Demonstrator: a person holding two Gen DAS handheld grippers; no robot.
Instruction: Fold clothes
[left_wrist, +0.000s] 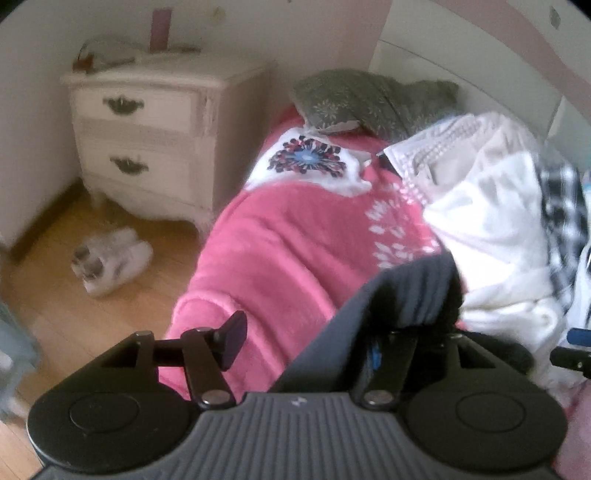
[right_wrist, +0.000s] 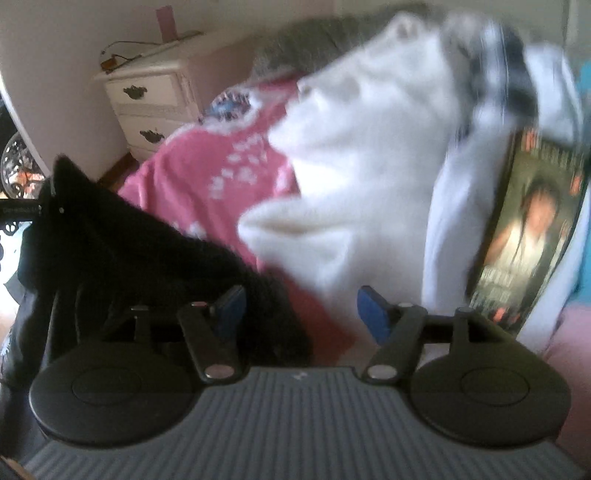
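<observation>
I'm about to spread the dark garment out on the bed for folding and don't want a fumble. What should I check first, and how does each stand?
1. Left gripper open: ok; dark garment drapes over one finger.
2. Left gripper's hold on it: cannot tell, one finger is hidden.
3. Right gripper open and empty: ok.
4. Bare pink blanket for spreading: ok.
5. White clothes pile off that spot: ok, it lies beside.
6. Sharp view: not ok, the right view is blurred.
</observation>
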